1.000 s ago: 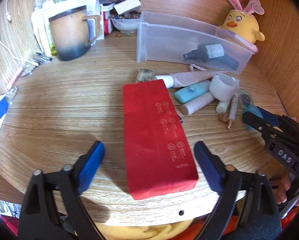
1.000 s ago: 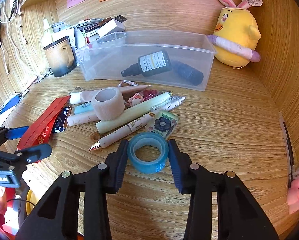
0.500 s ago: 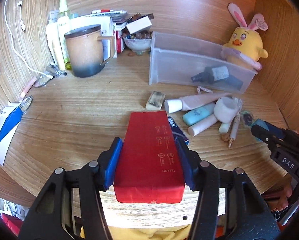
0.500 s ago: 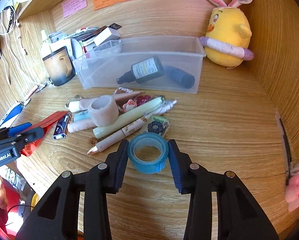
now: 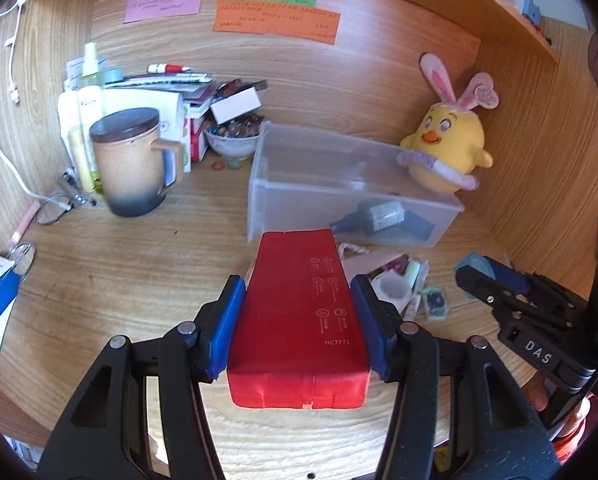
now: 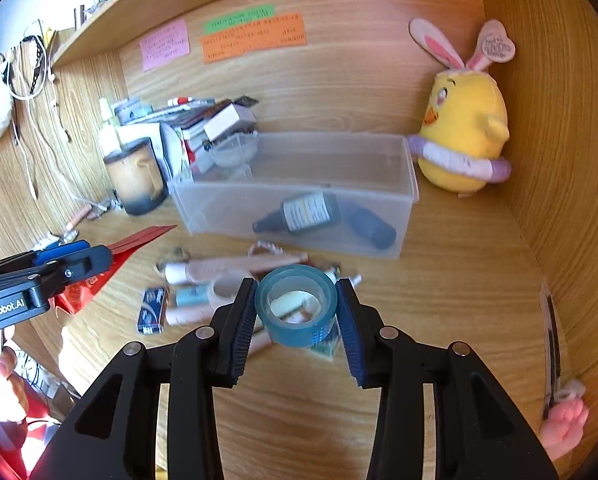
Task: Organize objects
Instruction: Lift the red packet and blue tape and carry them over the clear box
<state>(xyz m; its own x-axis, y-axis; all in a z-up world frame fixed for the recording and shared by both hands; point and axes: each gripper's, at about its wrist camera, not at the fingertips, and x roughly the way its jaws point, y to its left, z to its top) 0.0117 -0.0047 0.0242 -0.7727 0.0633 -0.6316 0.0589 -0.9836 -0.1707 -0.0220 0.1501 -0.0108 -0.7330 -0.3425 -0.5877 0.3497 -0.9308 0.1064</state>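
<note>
The red box (image 5: pixel 299 320) is clamped between the blue pads of the left gripper (image 5: pixel 299 328) and is held above the wooden desk (image 5: pixel 119 256), with its far end pointed toward the clear plastic bin (image 5: pixel 339 184). The roll of blue tape (image 6: pixel 297 306) is gripped by the right gripper (image 6: pixel 297 312); both pads are pressed on its sides, and it is held over the heap of tubes and pens (image 6: pixel 219 276) in front of the bin. Inside the bin a dark dropper bottle (image 6: pixel 303 214) is seen lying on its side. A yellow chick toy (image 6: pixel 465 136) is placed just beside the bin's right end, and a lidded mug (image 5: pixel 133 168) is standing well to its left.
</note>
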